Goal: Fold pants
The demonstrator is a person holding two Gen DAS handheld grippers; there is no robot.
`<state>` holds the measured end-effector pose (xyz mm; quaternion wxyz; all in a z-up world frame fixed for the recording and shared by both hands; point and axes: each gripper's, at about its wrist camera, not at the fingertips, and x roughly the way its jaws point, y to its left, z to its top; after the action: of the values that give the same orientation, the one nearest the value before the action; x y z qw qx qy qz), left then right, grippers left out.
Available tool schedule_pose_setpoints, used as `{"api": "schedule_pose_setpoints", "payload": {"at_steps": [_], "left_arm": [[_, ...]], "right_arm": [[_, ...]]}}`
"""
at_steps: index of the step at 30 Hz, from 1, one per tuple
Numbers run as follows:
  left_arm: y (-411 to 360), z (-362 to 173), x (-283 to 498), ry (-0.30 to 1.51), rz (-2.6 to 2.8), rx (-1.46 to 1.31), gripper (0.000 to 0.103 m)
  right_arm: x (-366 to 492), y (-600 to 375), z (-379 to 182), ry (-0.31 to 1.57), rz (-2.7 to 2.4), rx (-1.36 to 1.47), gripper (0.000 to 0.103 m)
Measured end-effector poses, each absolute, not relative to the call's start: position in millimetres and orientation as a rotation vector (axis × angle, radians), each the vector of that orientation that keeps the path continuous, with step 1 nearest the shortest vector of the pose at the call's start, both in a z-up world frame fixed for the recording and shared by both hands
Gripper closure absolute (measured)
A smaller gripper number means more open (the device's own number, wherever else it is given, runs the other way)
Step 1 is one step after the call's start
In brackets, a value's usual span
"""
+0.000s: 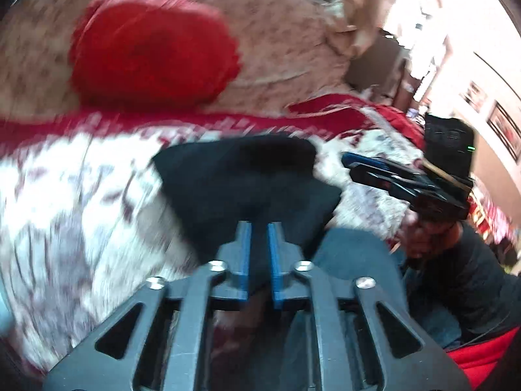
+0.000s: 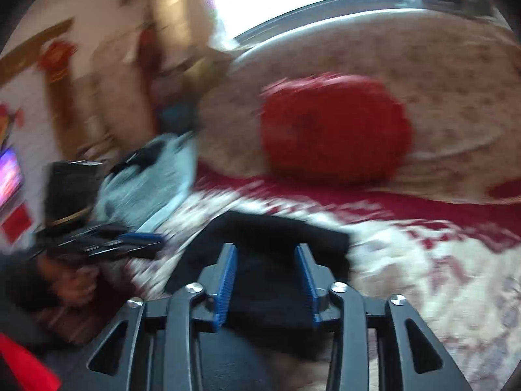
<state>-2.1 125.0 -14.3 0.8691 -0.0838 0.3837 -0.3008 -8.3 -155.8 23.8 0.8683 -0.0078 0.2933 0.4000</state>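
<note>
The black pants lie as a compact folded bundle on a white bedspread with a red pattern. My left gripper hovers over their near edge, its blue pads almost together, with dark cloth showing behind the slit. In the right wrist view the left gripper sits just left of the pants, and its tip looks bare. My right gripper is open above the bundle, pads apart with black cloth between and under them. From the left wrist view the right gripper points at the bundle's right edge. Both views are blurred.
A round red cushion leans on the beige patterned backrest behind the pants. A pale grey cloth heap lies to the left. A person's hands hold the grippers. The bedspread spreads wide to the right.
</note>
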Motion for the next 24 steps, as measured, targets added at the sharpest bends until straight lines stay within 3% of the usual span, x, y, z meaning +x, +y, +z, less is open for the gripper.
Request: {"api": "schedule_pose_setpoints", "payload": {"at_steps": [4,6,12,17,21,23,24], "left_arm": [[114.3,-49.2,11.3,0.875,-0.604,-0.209,0.098],[106.5,-63.5,19.2,0.894,-0.604,-0.231,0.099],[94.9,-35.0,20.0,0.872,-0.638,-0.158,0.101],[104.9,15.7,46.4,0.73,-0.585,-0.195,0.101],[104.9,-4.9,94.6,0.82,-0.461,-0.252,0.101],[92.6,-38.5,108.6,0.959,-0.439,-0.226,0.101],[90.1,-43.9,106.0,0.94,-0.423,-0.199,0.101]], "right_arm": [[11.6,-140.3,-17.0,0.841,0.754,-0.101,0.076],[24.6,-154.4,-27.2,0.891,0.768,0.022,0.077],[31.1,-161.6,-23.4,0.932,0.785,0.093,0.077],[29.6,-169.1,23.0,0.736,0.78,0.114,0.077],[54.8,-143.7,24.2,0.691,0.688,-0.021,0.077],[79.6,-132.5,-9.2,0.82,0.606,-0.104,0.077],[88.5,-132.4,-29.9,0.899,0.592,-0.086,0.077]]}}
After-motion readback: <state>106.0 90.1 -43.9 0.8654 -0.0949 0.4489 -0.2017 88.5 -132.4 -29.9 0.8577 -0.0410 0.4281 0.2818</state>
